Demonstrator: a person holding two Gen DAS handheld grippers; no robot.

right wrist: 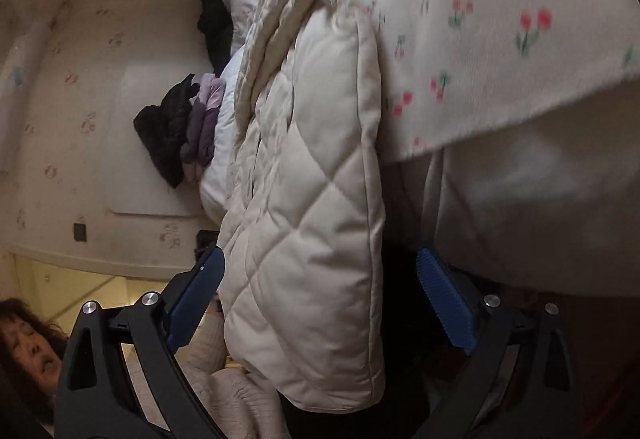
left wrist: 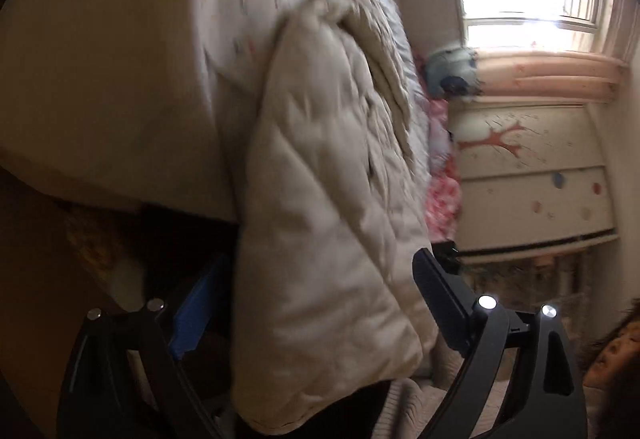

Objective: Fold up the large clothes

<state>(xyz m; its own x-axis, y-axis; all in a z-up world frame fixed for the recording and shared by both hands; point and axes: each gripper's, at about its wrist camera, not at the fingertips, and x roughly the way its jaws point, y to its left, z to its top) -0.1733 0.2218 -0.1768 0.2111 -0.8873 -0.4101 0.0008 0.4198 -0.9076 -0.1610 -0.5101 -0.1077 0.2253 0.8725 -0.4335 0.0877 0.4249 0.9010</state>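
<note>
Between spread fingers of left gripper (left wrist: 320, 303) and right gripper (right wrist: 320, 299): quilted cream coat (right wrist: 304, 231); floral sheet (right wrist: 500, 19) beside.

No readable text, label, brand, number or sign shows in either wrist view.

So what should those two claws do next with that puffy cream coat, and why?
Probably close both claws on the quilted cream coat. In each wrist view the coat hangs between the open fingers, unpinched: the left claw and the right claw each straddle an edge. It droops over the side of the cherry-print bedsheet, so a firm hold should come before any lifting or folding.
</note>
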